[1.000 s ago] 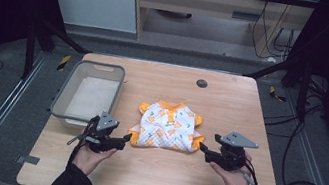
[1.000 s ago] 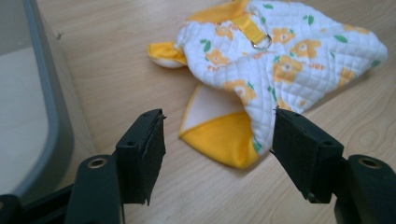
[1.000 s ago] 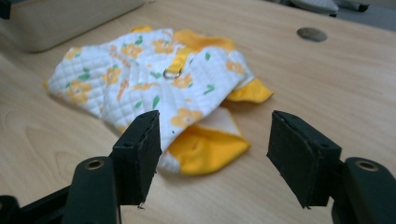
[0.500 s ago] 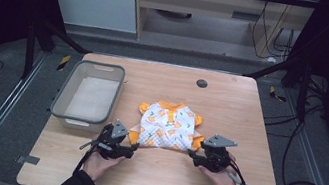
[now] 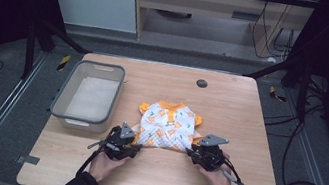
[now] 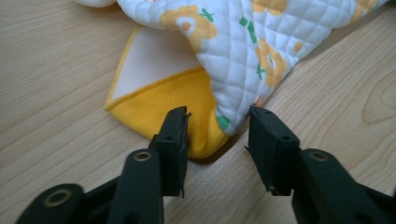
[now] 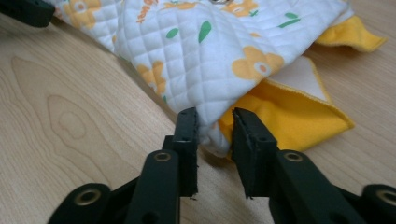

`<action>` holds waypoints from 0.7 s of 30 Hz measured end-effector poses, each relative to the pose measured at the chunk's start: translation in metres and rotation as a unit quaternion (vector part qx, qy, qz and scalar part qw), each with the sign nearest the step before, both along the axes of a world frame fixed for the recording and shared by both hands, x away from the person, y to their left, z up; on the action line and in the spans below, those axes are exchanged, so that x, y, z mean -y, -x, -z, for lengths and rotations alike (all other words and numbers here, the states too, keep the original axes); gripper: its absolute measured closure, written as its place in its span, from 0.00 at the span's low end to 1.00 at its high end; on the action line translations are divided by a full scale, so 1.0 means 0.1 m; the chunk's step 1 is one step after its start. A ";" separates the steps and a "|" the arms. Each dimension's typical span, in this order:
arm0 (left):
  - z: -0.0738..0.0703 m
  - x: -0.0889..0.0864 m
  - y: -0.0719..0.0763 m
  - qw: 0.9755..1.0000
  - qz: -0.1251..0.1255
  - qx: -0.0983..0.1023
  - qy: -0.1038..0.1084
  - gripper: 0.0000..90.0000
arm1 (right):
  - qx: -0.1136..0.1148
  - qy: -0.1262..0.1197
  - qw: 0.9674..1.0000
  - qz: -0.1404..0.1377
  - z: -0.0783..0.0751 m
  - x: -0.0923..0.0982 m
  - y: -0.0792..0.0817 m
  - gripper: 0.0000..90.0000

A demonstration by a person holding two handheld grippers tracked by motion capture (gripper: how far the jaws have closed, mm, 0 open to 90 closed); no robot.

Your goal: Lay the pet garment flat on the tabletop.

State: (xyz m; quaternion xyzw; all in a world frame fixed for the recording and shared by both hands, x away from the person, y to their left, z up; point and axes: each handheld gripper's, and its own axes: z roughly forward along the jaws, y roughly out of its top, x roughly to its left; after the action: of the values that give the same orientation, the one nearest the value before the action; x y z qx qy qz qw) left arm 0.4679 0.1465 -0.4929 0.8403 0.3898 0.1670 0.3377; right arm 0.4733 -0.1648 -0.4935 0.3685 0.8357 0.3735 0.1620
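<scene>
While high view hides fingers, gripper views show left gripper point(image 6: 218, 126) and right gripper point(image 7: 215, 122) closing on garment point(image 5: 167, 126) corners.

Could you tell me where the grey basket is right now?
In the high view, the grey basket sits on the table's left side, just left of the quilted garment.

The garment point(image 6: 243, 42) is cut off by the upper edge in both gripper views; its near corners are hidden behind the grippers in the high view.
</scene>
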 end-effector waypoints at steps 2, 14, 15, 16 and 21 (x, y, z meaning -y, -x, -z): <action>-0.01 -0.01 -0.01 1.000 -0.002 -0.007 0.011 0.75 | -0.005 0.002 1.000 -0.004 0.00 -0.02 0.00 0.86; -0.37 -0.09 0.20 0.996 0.037 0.001 0.083 0.92 | -0.003 -0.061 0.998 -0.029 -0.38 0.06 0.21 0.93; -0.44 -0.12 0.25 0.995 0.043 0.005 0.094 0.92 | -0.003 -0.061 0.998 -0.029 -0.38 0.06 0.21 0.93; -0.49 -0.15 0.29 0.994 0.048 0.007 0.100 0.92 | -0.007 -0.071 0.997 -0.034 -0.44 0.09 0.25 0.93; -0.66 -0.25 0.43 0.988 0.060 0.001 0.139 0.92 | -0.026 -0.108 0.993 -0.048 -0.65 0.21 0.42 0.94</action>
State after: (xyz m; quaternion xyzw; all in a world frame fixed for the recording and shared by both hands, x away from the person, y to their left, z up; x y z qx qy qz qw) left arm 0.4251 0.1719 -0.4266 0.8067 0.3582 0.0910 0.4611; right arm 0.4310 -0.1853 -0.4288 0.3530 0.8113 0.4590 0.0810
